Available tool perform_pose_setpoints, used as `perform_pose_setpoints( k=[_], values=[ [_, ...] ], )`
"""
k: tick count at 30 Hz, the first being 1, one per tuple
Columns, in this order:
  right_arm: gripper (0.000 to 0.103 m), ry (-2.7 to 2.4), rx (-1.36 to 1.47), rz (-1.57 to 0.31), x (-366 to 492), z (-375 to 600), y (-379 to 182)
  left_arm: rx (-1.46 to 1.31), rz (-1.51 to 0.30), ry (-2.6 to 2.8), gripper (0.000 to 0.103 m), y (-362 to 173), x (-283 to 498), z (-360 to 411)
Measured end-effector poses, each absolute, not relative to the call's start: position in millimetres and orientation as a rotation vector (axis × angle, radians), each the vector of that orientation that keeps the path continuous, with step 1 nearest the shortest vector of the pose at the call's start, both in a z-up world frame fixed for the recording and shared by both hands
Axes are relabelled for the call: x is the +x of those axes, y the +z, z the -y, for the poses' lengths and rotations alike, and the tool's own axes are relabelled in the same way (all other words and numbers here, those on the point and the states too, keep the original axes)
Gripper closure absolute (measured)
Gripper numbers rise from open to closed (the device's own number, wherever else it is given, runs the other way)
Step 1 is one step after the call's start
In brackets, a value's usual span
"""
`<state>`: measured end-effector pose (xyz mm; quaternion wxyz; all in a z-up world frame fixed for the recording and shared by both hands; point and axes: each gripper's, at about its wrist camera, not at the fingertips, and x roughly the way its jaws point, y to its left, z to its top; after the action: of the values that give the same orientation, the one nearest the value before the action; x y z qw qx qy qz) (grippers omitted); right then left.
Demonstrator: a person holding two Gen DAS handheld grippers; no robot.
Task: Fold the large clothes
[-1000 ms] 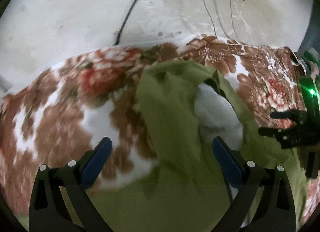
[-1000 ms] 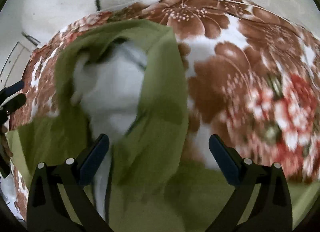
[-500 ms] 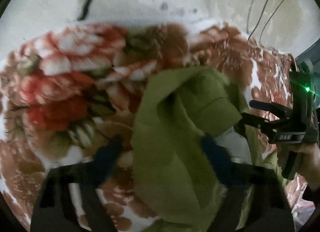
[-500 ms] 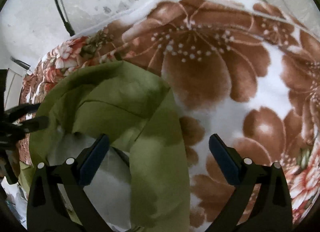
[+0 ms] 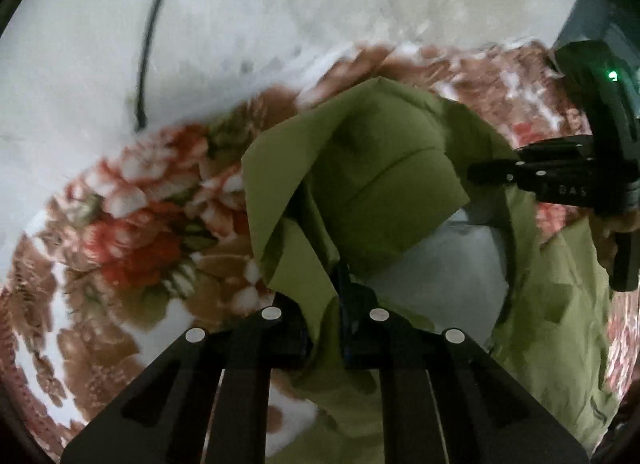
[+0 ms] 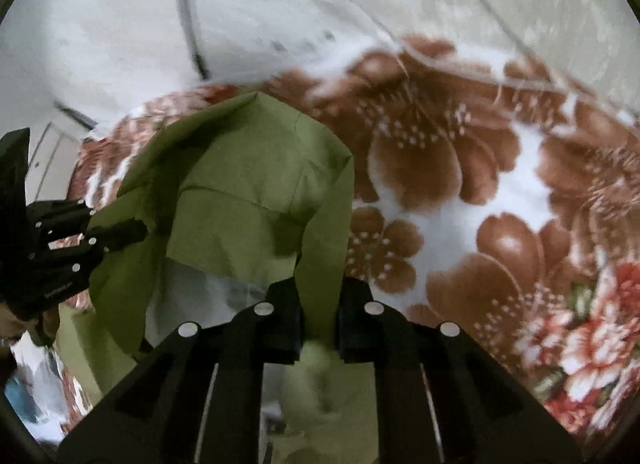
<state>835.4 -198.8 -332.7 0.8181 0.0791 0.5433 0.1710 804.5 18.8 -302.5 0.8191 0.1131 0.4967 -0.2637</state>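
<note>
Left gripper (image 5: pixel 326 320), lower centre of its frame: jaws closing, green fabric pinched between the pads. Right gripper (image 6: pixel 320 322), lower centre of its own view: jaws closing likewise on a fold of the same green garment (image 5: pixel 384 188). Garment: olive, pale lining showing, bunched at mid-frame, draped over a floral blanket (image 6: pixel 500 200). Behind, upper frame: whitish wall (image 5: pixel 240 4) with a dark cable (image 5: pixel 146 52).

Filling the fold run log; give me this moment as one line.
left gripper: closing on green garment | right gripper: closing on same garment | surface: floral blanket
</note>
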Motion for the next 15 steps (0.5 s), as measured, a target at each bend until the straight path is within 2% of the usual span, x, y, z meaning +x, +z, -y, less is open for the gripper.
perform_pose_setpoints(
  k=[5,8,15],
  values=[
    [0.090,0.411,0.137,-1.053,765,199,-283,0.232,-0.863,-0.558,0.093,-259,721,-28],
    [0.090,0.431,0.105,-1.022,721,206,-270,0.313,-0.793,-0.567,0.093,-256,668,-20],
    [0.089,0.460,0.103,-1.029,609,225,-294,0.435,-0.673,-0.569,0.094,-272,541,-12]
  ],
)
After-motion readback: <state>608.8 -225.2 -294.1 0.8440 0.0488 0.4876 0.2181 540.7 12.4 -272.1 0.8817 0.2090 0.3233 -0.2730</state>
